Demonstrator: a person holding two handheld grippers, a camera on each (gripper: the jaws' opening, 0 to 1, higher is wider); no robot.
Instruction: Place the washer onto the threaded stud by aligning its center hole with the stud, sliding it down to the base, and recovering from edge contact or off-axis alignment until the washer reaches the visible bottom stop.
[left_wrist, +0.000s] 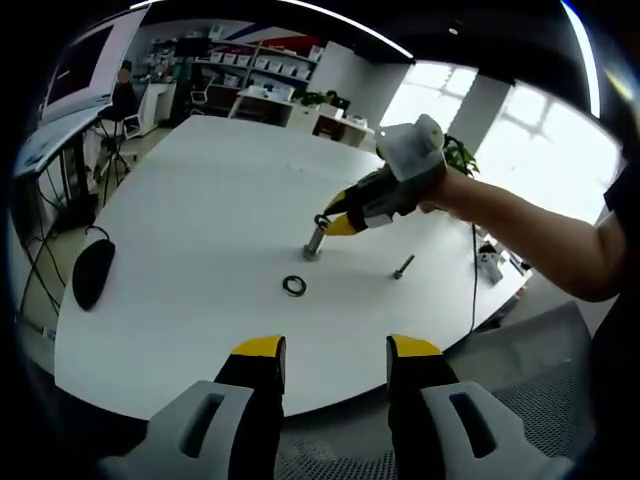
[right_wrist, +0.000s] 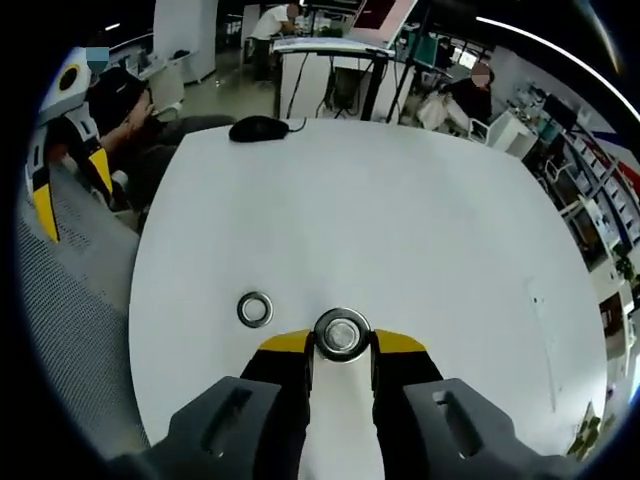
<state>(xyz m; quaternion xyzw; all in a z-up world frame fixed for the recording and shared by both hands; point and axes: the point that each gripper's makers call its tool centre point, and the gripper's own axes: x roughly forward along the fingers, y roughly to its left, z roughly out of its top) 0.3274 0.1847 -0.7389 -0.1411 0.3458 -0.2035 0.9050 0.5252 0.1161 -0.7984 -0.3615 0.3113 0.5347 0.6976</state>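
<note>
1. Lying flat on the white surface (right_wrist: 420, 220), left of the fingers: a spare ring (right_wrist: 255, 309), untouched.
2. Right gripper (right_wrist: 341, 345): fingers clamped on the washer (right_wrist: 341, 334), a shiny steel ring held over the stud (left_wrist: 314, 243), seemingly to centre its hole.
3. Left gripper (left_wrist: 335, 350): fingers apart, empty, held back from the work.

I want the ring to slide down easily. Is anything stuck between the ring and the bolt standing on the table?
Nothing visible. The right gripper holds the washer right at the top of the upright stud. The spare washer and loose bolt lie apart on the table.
</note>
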